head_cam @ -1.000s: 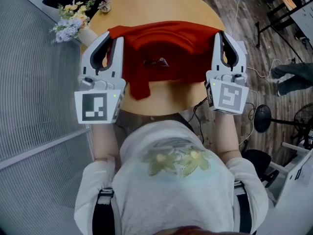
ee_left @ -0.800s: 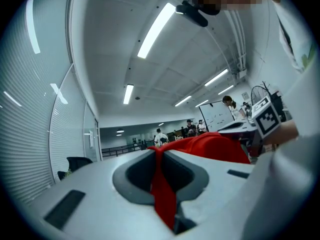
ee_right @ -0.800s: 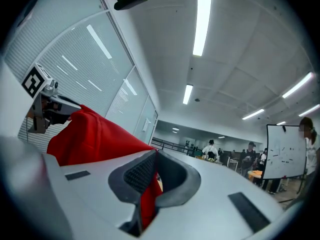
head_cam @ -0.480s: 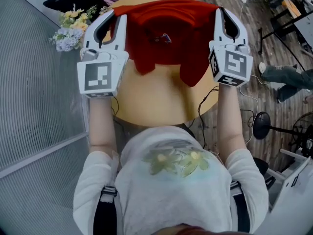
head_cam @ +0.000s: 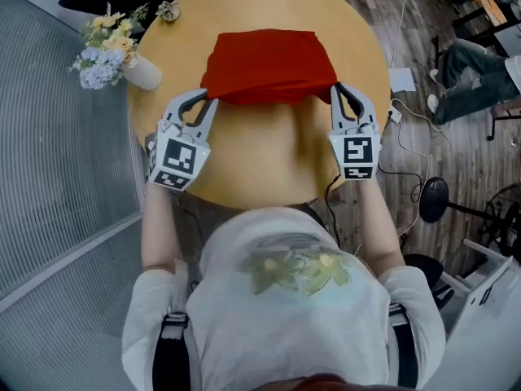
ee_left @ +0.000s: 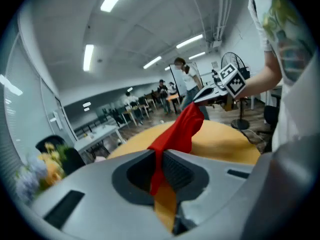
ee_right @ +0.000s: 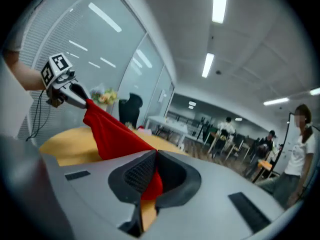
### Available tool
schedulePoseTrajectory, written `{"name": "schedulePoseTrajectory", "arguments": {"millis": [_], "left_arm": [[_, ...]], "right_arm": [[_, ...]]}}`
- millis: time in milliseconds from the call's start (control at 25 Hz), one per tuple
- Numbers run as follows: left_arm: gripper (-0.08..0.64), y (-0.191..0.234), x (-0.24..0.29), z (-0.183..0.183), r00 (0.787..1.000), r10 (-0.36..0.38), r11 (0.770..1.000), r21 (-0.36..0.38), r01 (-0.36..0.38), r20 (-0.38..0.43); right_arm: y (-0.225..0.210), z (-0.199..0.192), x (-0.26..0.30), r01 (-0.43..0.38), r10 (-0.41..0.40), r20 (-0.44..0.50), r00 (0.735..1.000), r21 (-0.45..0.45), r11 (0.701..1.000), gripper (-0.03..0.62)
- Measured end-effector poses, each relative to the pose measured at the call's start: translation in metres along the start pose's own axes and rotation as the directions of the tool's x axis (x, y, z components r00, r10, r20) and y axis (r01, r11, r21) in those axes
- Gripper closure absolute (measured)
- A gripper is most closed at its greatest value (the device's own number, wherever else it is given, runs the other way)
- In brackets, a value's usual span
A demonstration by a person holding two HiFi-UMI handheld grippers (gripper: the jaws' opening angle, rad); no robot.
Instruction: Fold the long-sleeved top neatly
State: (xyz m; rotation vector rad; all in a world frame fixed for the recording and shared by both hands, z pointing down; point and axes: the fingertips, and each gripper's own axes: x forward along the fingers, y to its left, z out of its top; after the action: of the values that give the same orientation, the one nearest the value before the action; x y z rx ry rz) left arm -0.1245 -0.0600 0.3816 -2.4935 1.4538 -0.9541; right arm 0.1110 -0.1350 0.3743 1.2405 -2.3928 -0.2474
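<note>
Your left gripper (ee_left: 159,153) pinches an edge of the red long-sleeved top (ee_left: 179,129). The cloth stretches over the round yellow table (ee_left: 225,141) to your right gripper (ee_left: 197,100), which grips its far end. Flowers (ee_left: 40,168) sit blurred at the left.

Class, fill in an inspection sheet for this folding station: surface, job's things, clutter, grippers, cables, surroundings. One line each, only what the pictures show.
Surface: round wooden table, bare on the person's side.
Job's things: red top, folded to a rough rectangle at mid-table.
Clutter: vase of flowers at the left rim; small plant at the far rim.
Grippers: left gripper and right gripper each shut on a near corner of the red top, cloth pinched between the fingers.
Cables: white cable and black cable on the floor to the right.
Surroundings: wood floor; a person's legs; black stand base.
</note>
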Motion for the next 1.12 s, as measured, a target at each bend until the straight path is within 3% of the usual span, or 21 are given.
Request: {"name": "schedulePoseTrajectory", "arguments": {"millis": [80, 160, 240, 320, 400, 520, 640, 720, 840, 960, 1120], "left_arm": [[0.518, -0.049, 0.02, -0.069, 0.982, -0.115, 0.992, -0.065, 0.107, -0.147], [0.518, -0.095, 0.035, -0.124, 0.941, -0.218, 0.974, -0.113, 0.195, -0.259], [0.518, -0.135, 0.043, -0.162, 0.89, -0.306, 0.951, -0.156, 0.268, -0.337], [0.518, -0.166, 0.044, -0.188, 0.842, -0.37, 0.928, -0.201, 0.314, -0.393], [0.518, -0.186, 0.04, -0.205, 0.811, -0.398, 0.916, -0.236, 0.325, -0.428], [0.509, -0.194, 0.035, -0.215, 0.792, -0.408, 0.91, -0.278, 0.308, -0.454], [0.415, -0.197, 0.03, -0.216, 0.767, -0.428, 0.898, -0.321, 0.301, -0.479], [0.396, -0.195, 0.026, -0.212, 0.768, -0.443, 0.885, -0.361, 0.294, -0.462], [0.38, -0.176, 0.023, -0.194, 0.817, -0.435, 0.864, -0.431, 0.261, -0.378], [0.38, -0.153, 0.025, -0.166, 0.871, -0.39, 0.855, -0.468, 0.223, -0.297], [0.38, -0.142, 0.044, -0.131, 0.903, -0.353, 0.869, -0.444, 0.219, -0.244]], "right_arm": [[0.045, -0.085, 0.0, -0.091, 0.09, -0.19, 0.978, 0.003, 0.996, 0.568], [0.079, -0.152, -0.003, -0.158, 0.151, -0.332, 0.931, 0.006, 0.987, 0.568], [0.101, -0.195, -0.005, -0.189, 0.182, -0.423, 0.888, 0.025, 0.982, 0.568], [0.112, -0.221, -0.009, -0.202, 0.205, -0.484, 0.851, 0.059, 0.978, 0.567], [0.119, -0.236, -0.014, -0.214, 0.235, -0.519, 0.822, 0.1, 0.972, 0.566], [0.127, -0.242, -0.016, -0.221, 0.285, -0.53, 0.799, 0.182, 0.958, 0.566], [0.126, -0.24, -0.019, -0.218, 0.345, -0.513, 0.786, 0.292, 0.931, 0.548], [0.126, -0.234, -0.022, -0.225, 0.387, -0.49, 0.781, 0.357, 0.906, 0.46], [0.12, -0.219, -0.024, -0.224, 0.415, -0.445, 0.794, 0.422, 0.879, 0.415], [0.099, -0.203, -0.025, -0.176, 0.394, -0.386, 0.834, 0.491, 0.853, 0.411], [0.07, -0.209, -0.016, -0.069, 0.342, -0.38, 0.859, 0.578, 0.813, 0.411]]}}
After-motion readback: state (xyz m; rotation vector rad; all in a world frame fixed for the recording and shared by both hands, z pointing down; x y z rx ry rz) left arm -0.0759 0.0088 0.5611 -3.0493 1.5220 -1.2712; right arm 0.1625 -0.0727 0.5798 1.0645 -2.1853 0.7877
